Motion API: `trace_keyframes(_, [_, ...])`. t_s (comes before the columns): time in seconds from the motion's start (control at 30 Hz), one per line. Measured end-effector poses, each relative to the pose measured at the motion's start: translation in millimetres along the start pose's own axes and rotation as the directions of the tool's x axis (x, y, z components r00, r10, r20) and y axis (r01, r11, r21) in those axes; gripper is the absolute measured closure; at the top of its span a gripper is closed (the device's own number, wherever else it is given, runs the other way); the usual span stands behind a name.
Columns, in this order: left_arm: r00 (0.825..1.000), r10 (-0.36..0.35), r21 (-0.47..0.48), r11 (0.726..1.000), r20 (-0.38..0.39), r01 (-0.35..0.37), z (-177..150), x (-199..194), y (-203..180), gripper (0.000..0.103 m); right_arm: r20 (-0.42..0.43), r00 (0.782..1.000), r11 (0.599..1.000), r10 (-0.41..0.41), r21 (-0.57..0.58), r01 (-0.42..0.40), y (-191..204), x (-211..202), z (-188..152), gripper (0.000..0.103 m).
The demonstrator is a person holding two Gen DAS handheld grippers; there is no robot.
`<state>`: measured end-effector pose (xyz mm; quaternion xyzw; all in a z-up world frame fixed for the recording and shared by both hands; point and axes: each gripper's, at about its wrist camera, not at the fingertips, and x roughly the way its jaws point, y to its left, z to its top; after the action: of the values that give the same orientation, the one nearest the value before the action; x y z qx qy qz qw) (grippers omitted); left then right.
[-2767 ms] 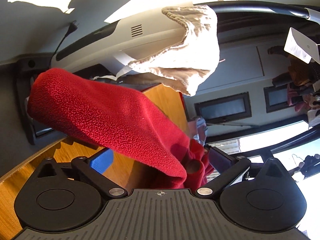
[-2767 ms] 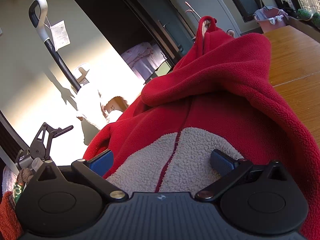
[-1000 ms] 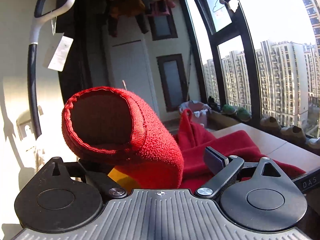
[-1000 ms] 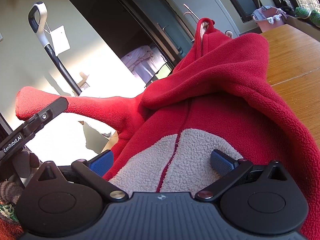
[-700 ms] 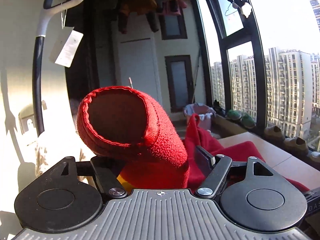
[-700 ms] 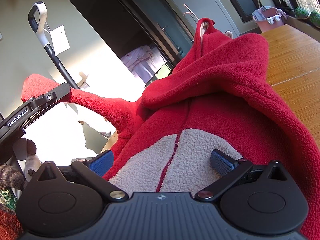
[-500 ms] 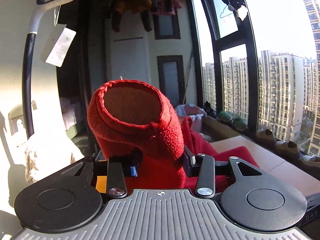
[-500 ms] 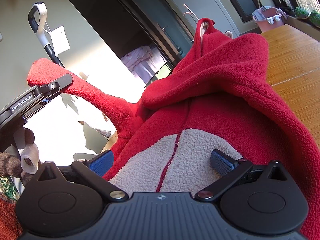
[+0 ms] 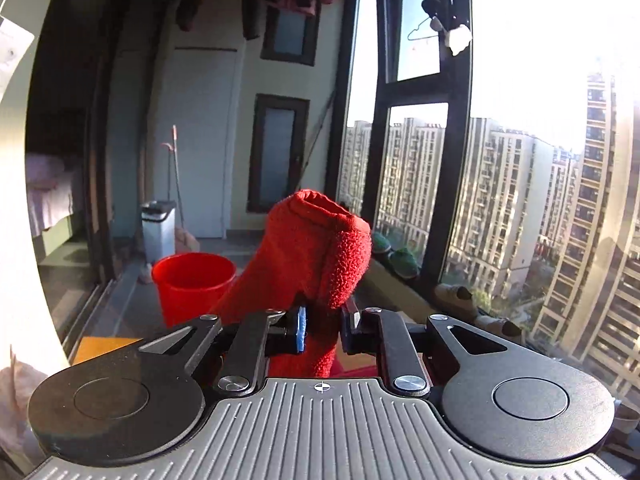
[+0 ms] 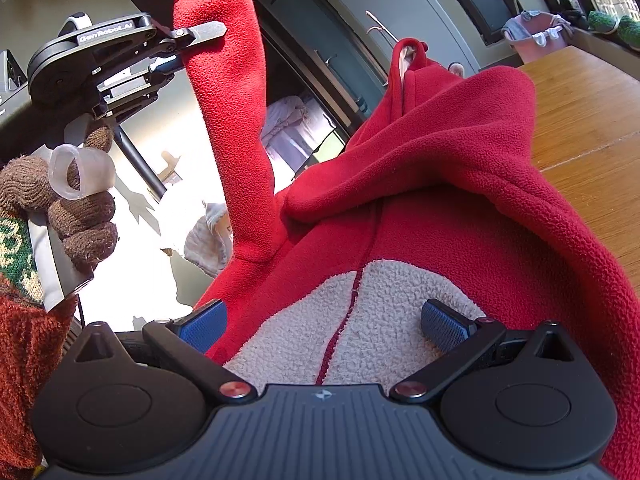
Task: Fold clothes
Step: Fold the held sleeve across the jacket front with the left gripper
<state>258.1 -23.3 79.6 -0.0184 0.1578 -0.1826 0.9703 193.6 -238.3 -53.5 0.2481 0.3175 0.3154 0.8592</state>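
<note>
We've got the L hand-held gripper point(image 9: 322, 330) pinching the fleece hoodie's sleeve point(image 10: 228, 120), upright; R hand-held gripper point(image 10: 324, 326) spread round the hem, nearer the body.

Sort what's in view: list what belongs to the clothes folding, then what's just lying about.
Part of the job:
red fleece hoodie
its sleeve, clamped in the left gripper
right gripper, fingers spread over the hoodie
wooden table

Lying about:
red bucket
white bin
shoes on the sill
</note>
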Motion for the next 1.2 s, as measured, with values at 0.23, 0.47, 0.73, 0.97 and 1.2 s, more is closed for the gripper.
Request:
trace_keyframes(0.23, [0.978, -0.172, -0.001, 0.985, -0.118, 0.173, -46.7, 29.9, -34.2, 0.067, -0.003, 1.000, 1.000, -0.002, -0.004, 0.002, 0.8, 0.3, 0.0, 0.000])
trace_keyframes(0.47, [0.995, -0.088, -0.111, 0.990, -0.048, 0.083, -71.9, -20.5, 7.0, 0.016, -0.040, 0.999, 0.995, -0.035, -0.097, 0.031, 14.9, 5.5, -5.1, 0.000])
trace_keyframes(0.73, [0.987, 0.013, -0.217, 0.975, -0.160, -0.048, -113.6, -37.4, 52.8, 0.007, -0.094, 0.994, 0.994, -0.050, -0.103, 0.040, 15.2, 13.7, 1.5, 0.000])
trace_keyframes(0.97, [0.979, 0.021, -0.304, 0.949, -0.201, -0.083, -140.5, -28.9, 79.2, 0.006, -0.150, 0.981, 0.975, -0.122, -0.205, 0.090, 31.8, 17.6, 9.5, 0.000])
trace_keyframes(1.2, [0.982, 0.017, -0.325, 0.942, -0.187, -0.078, -140.1, -26.9, 83.0, 0.003, 0.217, 0.913, 0.867, -0.345, -0.300, 0.399, 40.4, -15.0, 87.8, 0.016])
